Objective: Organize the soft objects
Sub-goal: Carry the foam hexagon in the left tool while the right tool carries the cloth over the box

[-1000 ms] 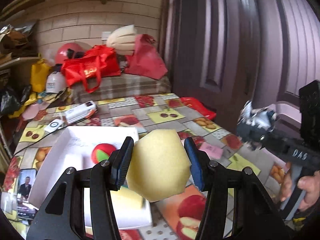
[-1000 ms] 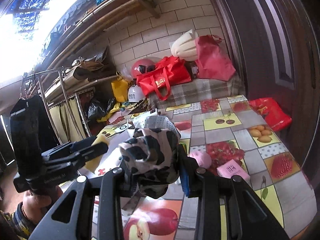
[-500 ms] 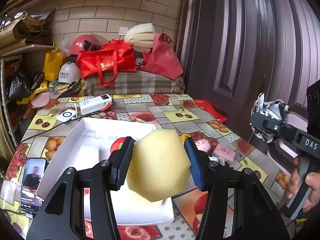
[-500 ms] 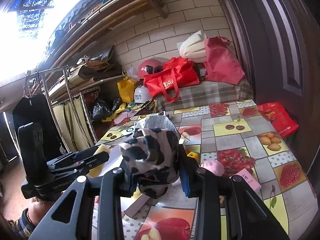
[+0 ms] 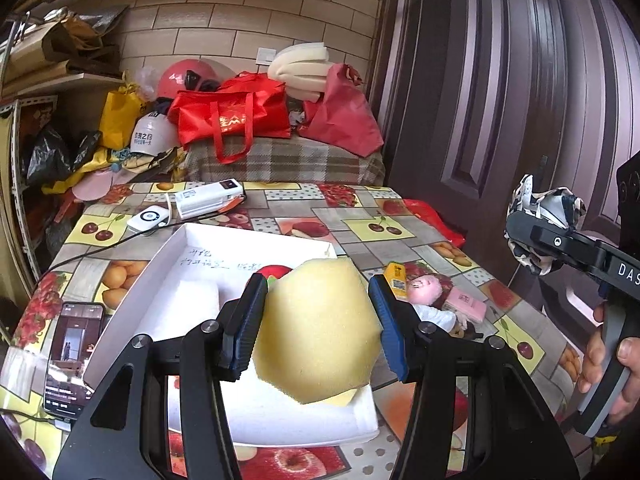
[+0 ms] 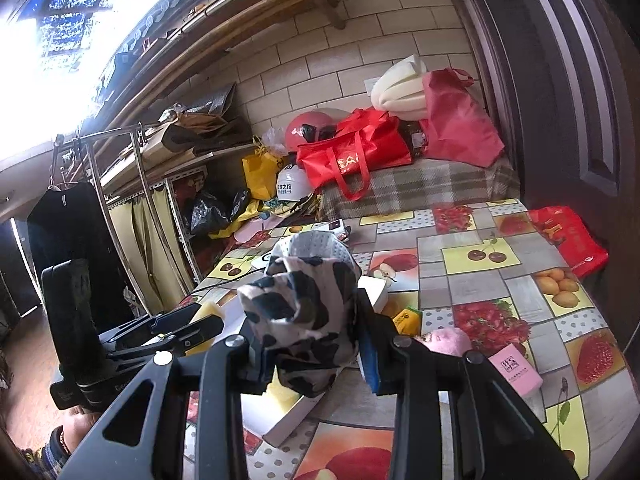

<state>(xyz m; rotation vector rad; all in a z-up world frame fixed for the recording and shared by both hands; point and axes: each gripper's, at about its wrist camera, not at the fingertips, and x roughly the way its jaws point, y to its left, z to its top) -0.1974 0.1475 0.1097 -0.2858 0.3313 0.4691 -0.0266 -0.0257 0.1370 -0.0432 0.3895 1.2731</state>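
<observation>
The left tongs (image 5: 318,322) are clamped on a pale yellow sponge (image 5: 316,332), a porous, 6-sided foam slab held up above the near end of the white tray (image 5: 160,264). The right tongs (image 6: 308,332) are clamped on a crumpled cloth (image 6: 304,308), white with black cow-like patches, bunched and hanging below the pads, in the air over the fruit-patterned surface (image 6: 480,284). A pink plush toy (image 5: 426,290) lies on the surface just right of the tray.
</observation>
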